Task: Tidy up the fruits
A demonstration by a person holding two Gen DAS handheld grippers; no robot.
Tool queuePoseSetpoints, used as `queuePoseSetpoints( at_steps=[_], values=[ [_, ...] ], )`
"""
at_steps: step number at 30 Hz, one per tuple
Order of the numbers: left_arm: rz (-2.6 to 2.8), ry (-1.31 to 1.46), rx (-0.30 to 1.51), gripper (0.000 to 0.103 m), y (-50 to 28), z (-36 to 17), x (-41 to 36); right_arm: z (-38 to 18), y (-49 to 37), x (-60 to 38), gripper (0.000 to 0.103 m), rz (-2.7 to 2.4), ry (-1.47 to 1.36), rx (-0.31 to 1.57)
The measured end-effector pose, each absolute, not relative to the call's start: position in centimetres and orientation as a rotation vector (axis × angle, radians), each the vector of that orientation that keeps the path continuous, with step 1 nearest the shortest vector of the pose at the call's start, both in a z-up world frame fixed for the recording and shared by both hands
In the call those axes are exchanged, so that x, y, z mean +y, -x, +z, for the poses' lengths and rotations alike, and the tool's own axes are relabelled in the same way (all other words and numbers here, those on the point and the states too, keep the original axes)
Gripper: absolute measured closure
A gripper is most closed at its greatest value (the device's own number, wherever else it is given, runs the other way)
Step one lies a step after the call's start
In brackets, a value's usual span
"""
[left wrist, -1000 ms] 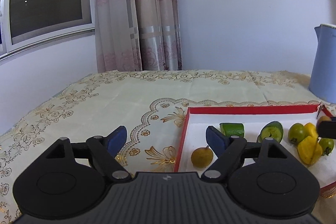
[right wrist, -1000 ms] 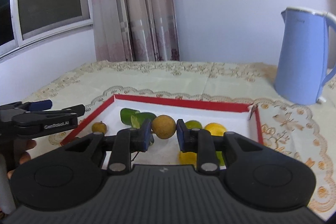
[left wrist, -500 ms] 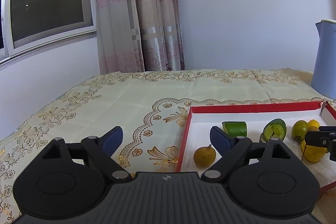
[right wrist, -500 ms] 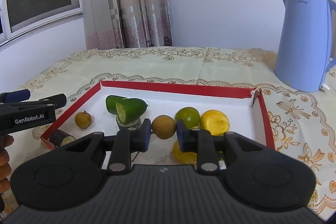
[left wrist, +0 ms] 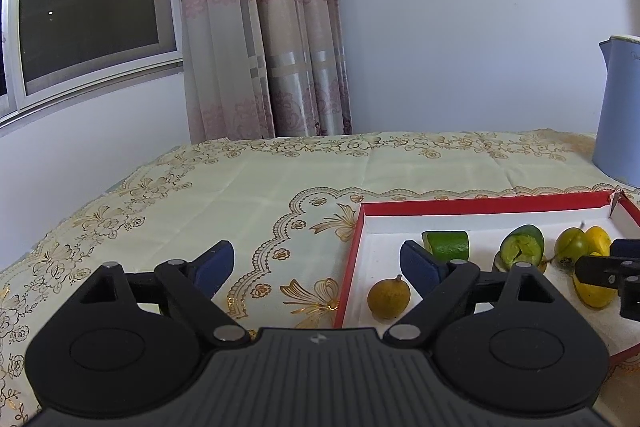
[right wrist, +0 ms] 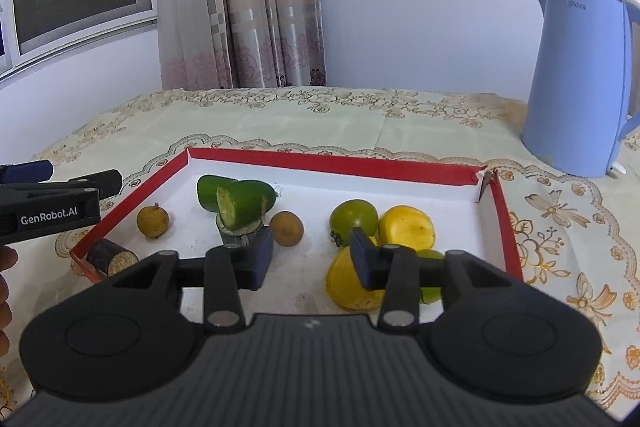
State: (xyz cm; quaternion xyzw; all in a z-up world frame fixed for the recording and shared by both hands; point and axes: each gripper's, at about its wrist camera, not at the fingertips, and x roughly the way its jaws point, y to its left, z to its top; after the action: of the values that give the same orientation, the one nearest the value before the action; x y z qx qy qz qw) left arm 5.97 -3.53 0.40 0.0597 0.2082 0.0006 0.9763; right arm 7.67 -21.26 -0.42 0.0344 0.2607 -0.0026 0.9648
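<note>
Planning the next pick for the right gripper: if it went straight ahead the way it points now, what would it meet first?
Probably the brown fruit: it lies just beyond the open right gripper, a little left of centre. The cucumber pieces sit further left, the green fruit right. Depth is hard to judge.

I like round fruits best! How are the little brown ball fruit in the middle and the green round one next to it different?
The brown round fruit is smaller and dull tan; the green round fruit is bigger and shiny green. The brown one sits alone on the white floor of the red tray, beside the cut green pieces; the green one is pressed against a yellow fruit. Both are whole, round, and lie inside the tray.
</note>
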Motion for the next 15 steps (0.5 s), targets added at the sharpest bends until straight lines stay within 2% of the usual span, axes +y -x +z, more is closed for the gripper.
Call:
queuePoseSetpoints(
  at_steps=[7, 9, 13, 15],
  values=[
    [0.000, -0.118, 0.421, 0.012, -5.9, 0.5, -3.5, 1.0, -5.6, -20.9, 0.055, 0.001, -0.053, 0.482],
    [-0.001, -0.116, 0.422, 0.012, -5.9, 0.5, -3.5, 1.2, -4.8, -20.7, 0.047, 0.000, -0.042, 0.472],
    [-0.004, -0.115, 0.422, 0.012, -5.9, 0.4, -3.5, 1.5, -2.6, -20.5, 0.043, -0.016, -0.017, 0.446],
    [-0.009, -0.114, 0.423, 0.012, -5.9, 0.4, -3.5, 1.6, -1.4, -20.6, 0.035, -0.027, -0.021, 0.427]
  ],
)
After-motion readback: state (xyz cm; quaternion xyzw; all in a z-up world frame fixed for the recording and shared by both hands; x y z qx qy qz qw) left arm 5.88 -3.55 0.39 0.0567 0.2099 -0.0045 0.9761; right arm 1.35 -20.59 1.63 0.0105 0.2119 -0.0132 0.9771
